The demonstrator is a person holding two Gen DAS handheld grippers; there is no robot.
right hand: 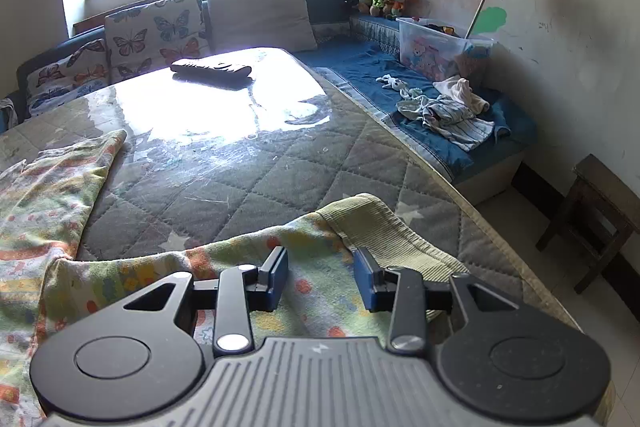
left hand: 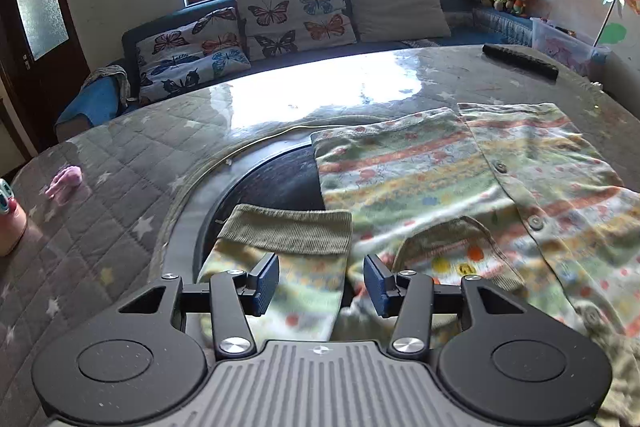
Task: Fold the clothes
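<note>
A child's colourful striped button-up top (left hand: pixel 460 183) lies spread on the quilted table. Its left sleeve with a ribbed olive cuff (left hand: pixel 288 231) lies under my left gripper (left hand: pixel 321 281), which is open with the sleeve between its blue pads. In the right wrist view the other sleeve (right hand: pixel 320 287) with its ribbed cuff (right hand: pixel 384 231) lies under my right gripper (right hand: pixel 321 277), also open just above the cloth. The garment's body (right hand: pixel 44 195) shows at the left there.
A black remote (left hand: pixel 520 61) lies at the table's far side, also in the right wrist view (right hand: pixel 212 68). A pink item (left hand: pixel 64 181) lies at the left. Sofa with butterfly cushions (left hand: pixel 288 11) behind. Loose clothes (right hand: pixel 448 115) and a plastic bin (right hand: pixel 440 45) on the bench; wooden stool (right hand: pixel 592 219) at the right.
</note>
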